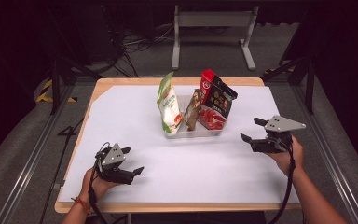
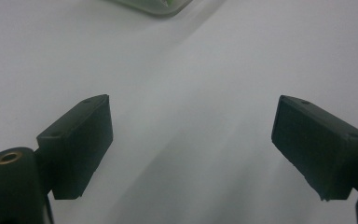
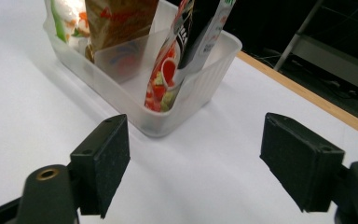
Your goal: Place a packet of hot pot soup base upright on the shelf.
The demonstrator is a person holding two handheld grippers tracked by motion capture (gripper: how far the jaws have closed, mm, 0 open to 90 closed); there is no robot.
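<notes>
A clear plastic bin (image 1: 214, 131) (image 3: 200, 84) stands mid-table with three snack bags upright in it: a white-and-green bag (image 1: 168, 105) at the left, a brown bag (image 1: 192, 111) in the middle, a red-and-black bag (image 1: 216, 100) (image 3: 186, 51) at the right. My left gripper (image 1: 133, 161) (image 2: 191, 140) rests open near the front left of the table, nothing between its fingers. My right gripper (image 1: 253, 129) (image 3: 193, 158) hovers open to the right of the bin, jaws pointed at the bin's corner, apart from it.
A white sheet (image 1: 182, 172) covers the wooden table (image 1: 121, 82). Bare sheet lies between the two grippers and in front of the bin. Beyond the table stand a grey metal frame (image 1: 212, 21) and cables (image 1: 130, 44) on a dark floor.
</notes>
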